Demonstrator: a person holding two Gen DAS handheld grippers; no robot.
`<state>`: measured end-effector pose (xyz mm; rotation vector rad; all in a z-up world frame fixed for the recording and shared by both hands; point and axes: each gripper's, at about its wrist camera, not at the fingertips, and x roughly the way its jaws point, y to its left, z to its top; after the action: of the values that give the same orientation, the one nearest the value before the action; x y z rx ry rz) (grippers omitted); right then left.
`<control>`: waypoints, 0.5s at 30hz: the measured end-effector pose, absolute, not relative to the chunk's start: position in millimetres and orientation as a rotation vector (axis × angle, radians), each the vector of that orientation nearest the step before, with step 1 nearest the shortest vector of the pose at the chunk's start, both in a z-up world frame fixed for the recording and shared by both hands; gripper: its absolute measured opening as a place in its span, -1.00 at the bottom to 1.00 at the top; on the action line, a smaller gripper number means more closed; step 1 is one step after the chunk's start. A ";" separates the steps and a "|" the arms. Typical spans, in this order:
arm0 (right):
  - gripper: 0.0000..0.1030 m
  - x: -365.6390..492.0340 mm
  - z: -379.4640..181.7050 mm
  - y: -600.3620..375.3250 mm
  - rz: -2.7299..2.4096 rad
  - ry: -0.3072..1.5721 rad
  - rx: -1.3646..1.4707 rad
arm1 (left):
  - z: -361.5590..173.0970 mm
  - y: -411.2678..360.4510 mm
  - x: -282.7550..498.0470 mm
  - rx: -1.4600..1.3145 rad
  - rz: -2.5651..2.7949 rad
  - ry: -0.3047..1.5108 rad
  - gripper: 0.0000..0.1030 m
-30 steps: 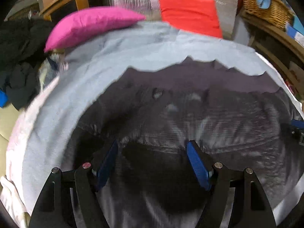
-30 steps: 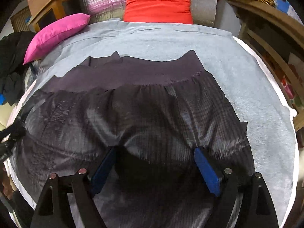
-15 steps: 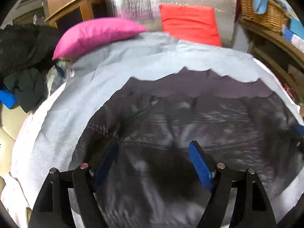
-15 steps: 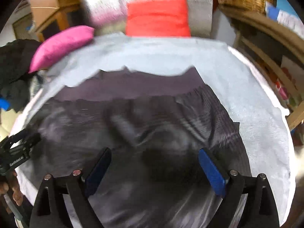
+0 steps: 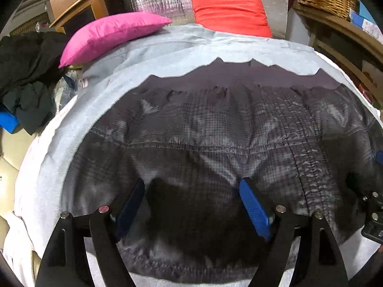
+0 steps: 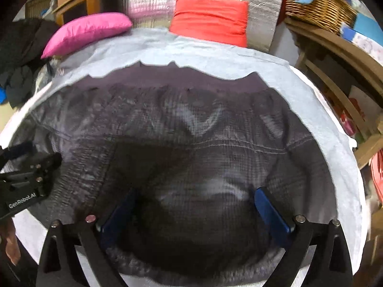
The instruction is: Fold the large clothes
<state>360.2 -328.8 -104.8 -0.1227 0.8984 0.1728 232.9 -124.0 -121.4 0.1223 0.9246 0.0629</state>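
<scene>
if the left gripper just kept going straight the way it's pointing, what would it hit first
Most likely the dark jacket itself: the left gripper stands open right over its fabric, which fills the line ahead. The red cushion lies far beyond. Depth is hard to judge through the fisheye.

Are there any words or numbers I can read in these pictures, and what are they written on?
"GenRobot.AI": white letters on the black body of the left gripper, seen at the left edge of the right wrist view.
The blue and white boxes on the wooden shelf may carry print, but it is too blurred to read.
The dark grey checked garment shows no words.
</scene>
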 end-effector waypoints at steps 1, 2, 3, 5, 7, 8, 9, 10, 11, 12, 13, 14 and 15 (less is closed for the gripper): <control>0.95 353.0 -97.1 -326.7 0.171 0.882 -0.121 | -120.0 -121.4 232.1 0.123 0.062 0.923 0.59; 0.95 348.8 -93.6 -326.6 0.171 0.872 -0.122 | -118.0 -122.1 228.1 0.120 0.059 0.920 0.59; 0.95 341.5 -89.6 -325.7 0.175 0.857 -0.120 | -116.7 -121.5 225.8 0.119 0.056 0.915 0.59; 0.95 332.6 -87.2 -323.0 0.185 0.844 -0.115 | -113.5 -120.3 219.8 0.119 0.059 0.906 0.59; 0.96 326.2 -86.0 -314.2 0.199 0.822 -0.123 | -113.7 -117.8 217.5 0.105 0.063 0.904 0.59; 0.96 324.4 -86.3 -311.2 0.200 0.813 -0.134 | -116.6 -116.3 218.1 0.102 0.067 0.915 0.59; 0.96 325.3 -89.7 -307.8 0.200 0.816 -0.145 | -121.1 -114.4 220.3 0.098 0.066 0.932 0.59; 0.96 327.6 -95.8 -304.9 0.200 0.832 -0.153 | -126.5 -113.2 223.2 0.091 0.060 0.949 0.60; 0.96 332.1 -106.0 -302.4 0.200 0.866 -0.163 | -128.9 -111.6 224.7 0.086 0.057 0.957 0.61; 0.96 335.3 -114.9 -301.8 0.197 0.885 -0.165 | -130.2 -110.7 224.6 0.082 0.056 0.961 0.61; 0.97 335.7 -116.7 -302.3 0.193 0.882 -0.165 | -127.8 -109.9 223.0 0.076 0.057 0.961 0.61; 0.97 334.2 -114.9 -302.7 0.189 0.876 -0.162 | -125.5 -109.7 221.5 0.070 0.055 0.960 0.60; 0.97 332.2 -110.3 -304.1 0.187 0.877 -0.151 | -119.6 -109.4 218.2 0.059 0.047 0.954 0.60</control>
<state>332.2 -304.1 -110.3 -0.1508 0.8770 0.1868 218.2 -109.4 -119.6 0.0595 0.9538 0.0467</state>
